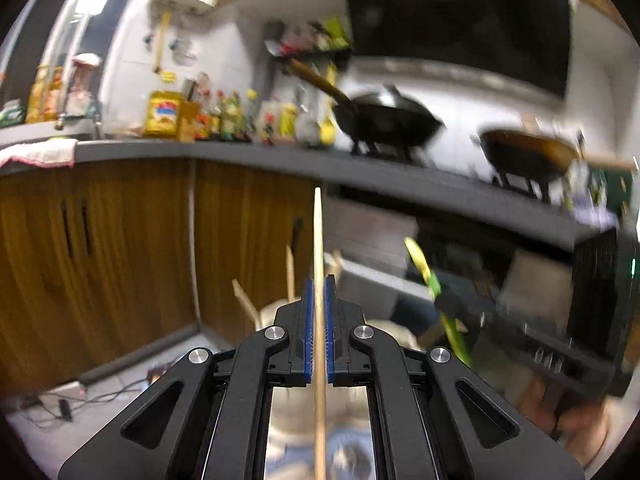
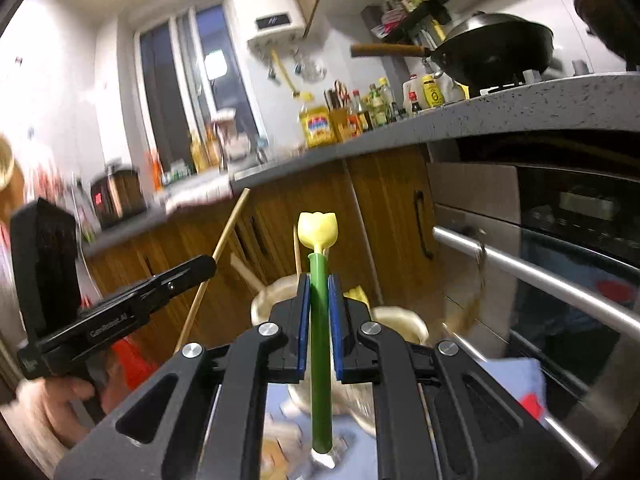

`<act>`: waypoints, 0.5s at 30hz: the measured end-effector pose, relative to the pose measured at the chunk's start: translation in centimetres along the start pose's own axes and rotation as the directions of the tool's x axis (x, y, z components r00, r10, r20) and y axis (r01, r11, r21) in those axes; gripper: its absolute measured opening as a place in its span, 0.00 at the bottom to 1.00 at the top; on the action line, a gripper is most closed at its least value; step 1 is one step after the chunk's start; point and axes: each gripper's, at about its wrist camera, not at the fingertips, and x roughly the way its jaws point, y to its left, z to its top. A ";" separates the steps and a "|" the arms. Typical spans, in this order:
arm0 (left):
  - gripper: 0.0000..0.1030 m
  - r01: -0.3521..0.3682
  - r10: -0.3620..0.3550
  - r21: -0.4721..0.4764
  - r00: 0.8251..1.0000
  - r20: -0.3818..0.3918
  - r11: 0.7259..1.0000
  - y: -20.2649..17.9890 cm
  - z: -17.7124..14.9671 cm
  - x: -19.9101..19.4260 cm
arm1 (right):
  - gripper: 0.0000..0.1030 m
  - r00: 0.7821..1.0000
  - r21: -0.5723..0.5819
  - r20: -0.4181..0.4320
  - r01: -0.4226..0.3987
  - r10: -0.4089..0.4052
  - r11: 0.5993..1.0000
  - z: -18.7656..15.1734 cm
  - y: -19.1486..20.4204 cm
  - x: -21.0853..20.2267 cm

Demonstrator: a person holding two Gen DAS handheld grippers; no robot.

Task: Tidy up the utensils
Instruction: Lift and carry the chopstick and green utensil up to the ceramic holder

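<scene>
My left gripper (image 1: 319, 282) is shut on a thin wooden chopstick (image 1: 318, 240) that runs upright between its blue pads. My right gripper (image 2: 319, 280) is shut on a green-handled utensil (image 2: 320, 344) with a yellow tulip-shaped top (image 2: 318, 231). Each gripper shows in the other's view: the right gripper (image 1: 440, 300) with its green utensil (image 1: 424, 268) at the right, the left gripper (image 2: 208, 264) with the chopstick (image 2: 224, 248) at the left. Below both stands a pale holder (image 2: 276, 292) with more wooden utensils (image 2: 246, 270) sticking out.
A grey counter (image 1: 240, 156) runs across, carrying bottles (image 1: 224, 116) and two black woks (image 1: 384, 120). Wooden cabinet doors (image 1: 120, 240) lie under it, and an oven with a steel handle (image 2: 520, 264) is at the right. A hand (image 2: 52, 404) grips the left tool. Cables (image 1: 80, 400) lie on the floor.
</scene>
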 end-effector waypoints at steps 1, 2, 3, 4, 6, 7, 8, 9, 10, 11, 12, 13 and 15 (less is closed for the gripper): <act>0.05 0.004 -0.003 -0.023 1.000 0.022 1.000 0.2 0.7 0.6 | 0.09 1.000 0.022 0.014 -0.001 0.001 1.000 0.4 -0.4 0.6; 0.05 0.003 -0.002 -0.031 0.999 0.037 1.000 0.2 1.2 1.1 | 0.09 1.000 0.044 0.023 -0.002 0.001 0.999 0.7 -0.8 1.2; 0.05 -0.011 0.013 -0.030 0.998 0.057 0.999 0.1 1.7 1.8 | 0.09 0.999 0.071 0.034 0.004 -0.006 0.997 0.9 -1.4 2.0; 0.05 -0.019 0.021 -0.025 0.997 0.081 0.999 -0.1 2.0 2.4 | 0.09 0.999 0.080 0.040 0.010 -0.013 0.997 1.0 -1.6 2.5; 0.05 -0.030 0.032 -0.024 0.993 0.112 0.999 -0.2 2.4 3.4 | 0.09 0.998 0.086 0.050 0.030 -0.035 0.996 0.9 -2.0 3.5; 0.05 -0.033 0.036 -0.028 0.992 0.124 0.999 -0.3 2.6 4.1 | 0.09 0.997 0.085 0.055 0.044 -0.049 0.995 0.7 -2.1 3.9; 0.05 -0.027 0.031 -0.030 0.990 0.134 0.999 -0.3 2.6 4.6 | 0.09 0.996 0.073 0.062 0.063 -0.067 0.995 0.5 -2.1 4.3; 0.05 -0.037 0.041 -0.027 0.989 0.145 0.999 -0.4 2.5 4.9 | 0.09 0.994 0.059 0.069 0.078 -0.082 0.995 0.3 -2.0 4.5; 0.05 -0.055 0.056 -0.016 0.986 0.157 0.998 -0.5 2.4 5.3 | 0.09 0.992 0.038 0.075 0.097 -0.099 0.995 0.0 -1.8 4.7; 0.05 -0.061 0.062 -0.008 0.984 0.165 0.998 -0.6 2.2 5.9 | 0.09 0.991 0.019 0.076 0.111 -0.112 0.994 -0.2 -1.7 5.1; 0.05 -0.062 0.062 -0.007 0.982 0.179 0.998 -0.7 1.9 6.3 | 0.09 0.990 -0.004 0.073 0.123 -0.123 0.992 -0.6 -1.7 5.4; 0.05 -0.073 0.072 0.002 0.979 0.190 0.997 -0.8 1.5 6.6 | 0.09 0.989 -0.015 0.068 0.130 -0.128 0.991 -0.9 -1.7 5.7; 0.05 -0.092 0.086 0.019 0.974 0.210 0.996 -0.8 0.9 7.1 | 0.09 0.988 -0.040 0.069 0.143 -0.140 0.989 -1.5 -1.7 6.0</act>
